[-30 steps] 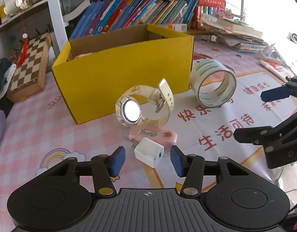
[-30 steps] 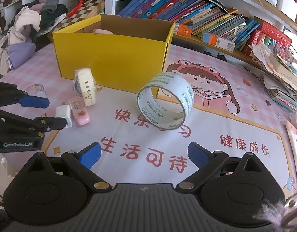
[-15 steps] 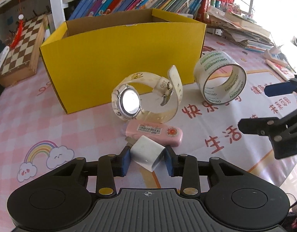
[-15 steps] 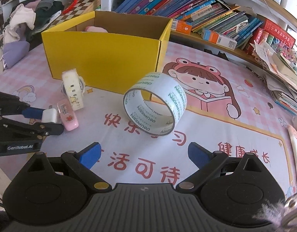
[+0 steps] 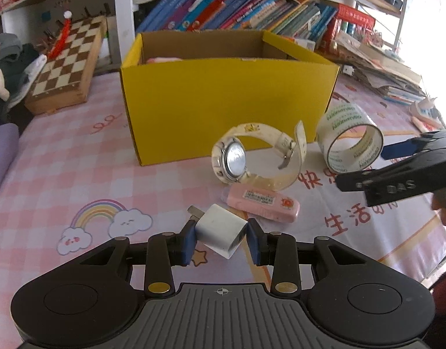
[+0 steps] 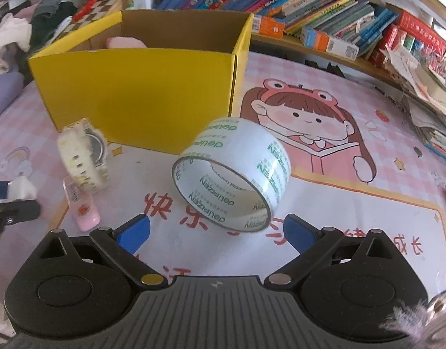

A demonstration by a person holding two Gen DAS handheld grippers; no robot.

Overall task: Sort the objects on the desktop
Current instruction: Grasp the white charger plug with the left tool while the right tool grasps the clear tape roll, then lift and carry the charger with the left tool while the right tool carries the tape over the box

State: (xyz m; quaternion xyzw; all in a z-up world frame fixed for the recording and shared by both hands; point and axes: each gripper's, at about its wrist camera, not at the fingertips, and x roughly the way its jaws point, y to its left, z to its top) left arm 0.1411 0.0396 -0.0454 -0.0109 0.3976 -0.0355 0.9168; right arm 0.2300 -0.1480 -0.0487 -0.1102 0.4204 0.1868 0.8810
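My left gripper (image 5: pixel 221 240) is shut on a white charger plug (image 5: pixel 221 232), its blue pads pressing both sides. Just beyond lie a pink eraser-like case (image 5: pixel 262 202) and a cream wristwatch (image 5: pixel 252 157) standing on its strap. A clear tape roll (image 5: pixel 349 139) stands on edge to the right. In the right wrist view that tape roll (image 6: pixel 233 174) sits just ahead of my right gripper (image 6: pixel 217 232), which is open with wide-set blue fingertips (image 6: pixel 134 231). The open yellow box (image 6: pixel 141 87) stands behind, with something pink inside.
A chessboard box (image 5: pixel 67 67) and clothes (image 5: pixel 7 67) lie at the left. Bookshelves (image 6: pixel 324 8) and piled papers (image 6: pixel 426 93) line the back and right. The pink cartoon mat (image 6: pixel 324 133) covers the table.
My left gripper closed on the white plug and shifted, the view rolling a little. My right gripper moved closer to the tape roll, staying open.
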